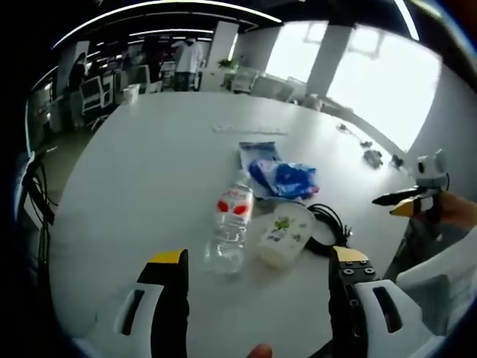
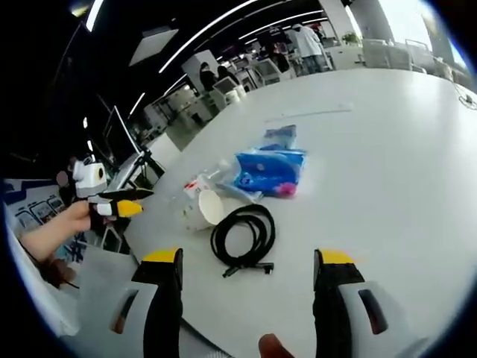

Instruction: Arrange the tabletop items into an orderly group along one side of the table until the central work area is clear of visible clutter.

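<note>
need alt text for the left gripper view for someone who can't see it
A clear plastic water bottle with a red label lies on a white table beside a white tub with a green-printed lid, a blue plastic packet and a coiled black cable. The left tongs, yellow-tipped, are open in front of them; the right tongs enter at right.
</note>
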Demonstrator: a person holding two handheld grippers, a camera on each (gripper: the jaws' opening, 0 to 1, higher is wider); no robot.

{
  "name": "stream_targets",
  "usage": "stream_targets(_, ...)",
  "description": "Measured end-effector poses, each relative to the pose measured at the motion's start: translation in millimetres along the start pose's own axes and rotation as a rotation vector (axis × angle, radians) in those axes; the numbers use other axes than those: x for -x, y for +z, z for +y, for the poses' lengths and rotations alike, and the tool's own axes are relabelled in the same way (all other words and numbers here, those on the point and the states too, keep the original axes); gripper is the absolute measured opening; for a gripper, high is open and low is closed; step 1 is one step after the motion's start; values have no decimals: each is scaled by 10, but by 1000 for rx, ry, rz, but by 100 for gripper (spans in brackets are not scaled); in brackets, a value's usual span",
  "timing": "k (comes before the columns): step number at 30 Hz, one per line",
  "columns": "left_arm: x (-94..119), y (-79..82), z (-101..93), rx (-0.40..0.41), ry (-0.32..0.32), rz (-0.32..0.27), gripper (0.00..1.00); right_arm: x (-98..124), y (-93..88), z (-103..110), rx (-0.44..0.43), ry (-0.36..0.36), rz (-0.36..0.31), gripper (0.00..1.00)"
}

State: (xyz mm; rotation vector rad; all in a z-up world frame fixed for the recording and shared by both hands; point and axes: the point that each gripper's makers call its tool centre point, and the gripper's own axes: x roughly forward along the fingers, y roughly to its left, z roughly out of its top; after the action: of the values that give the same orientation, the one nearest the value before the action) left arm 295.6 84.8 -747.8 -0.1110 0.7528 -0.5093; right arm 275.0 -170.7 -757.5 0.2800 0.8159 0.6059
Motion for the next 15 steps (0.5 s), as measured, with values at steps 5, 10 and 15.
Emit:
stream_targets(5,-18,-16,-22,5,-3,5,73,-118,46,88,15,23,11,69)
stream_targets(10,-47,-22,-19,6,-8,7,73,-250,73,184,27,49,27,68)
stream_targets(15,-57,-24,-55,10,-13,6,72,-363,99,285,28,76,37,67)
